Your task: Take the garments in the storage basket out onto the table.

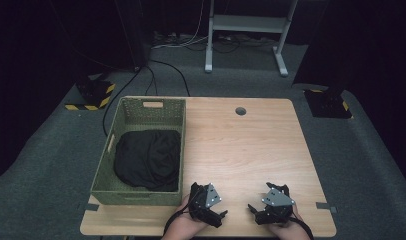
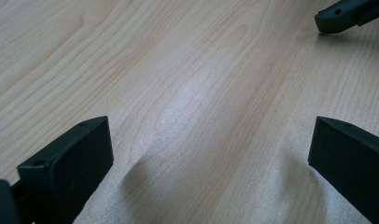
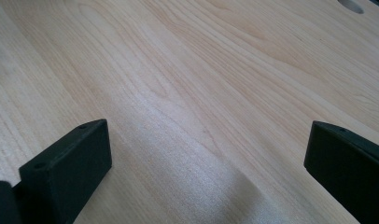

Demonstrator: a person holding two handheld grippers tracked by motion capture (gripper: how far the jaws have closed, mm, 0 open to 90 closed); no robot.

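Left gripper (image 1: 222,214) and right gripper (image 1: 251,207) face inward, jaws spread wide.

Smooth pale wood-grain table (image 1: 251,145) with soft sheen, woven green basket (image 1: 122,117), matt black cloth (image 1: 147,159)

The pale wooden counter (image 1: 241,145) shows a light, streaked grain. On it sits a sage-green woven basket (image 1: 141,111) with a lattice of small holes, holding a plain black cloth (image 1: 148,159). Both hand-held grippers, left (image 1: 222,215) and right (image 1: 251,208), are black with grey plates. Grey carpet floor (image 1: 51,165) carries yellow-and-black striped tape (image 1: 83,107).
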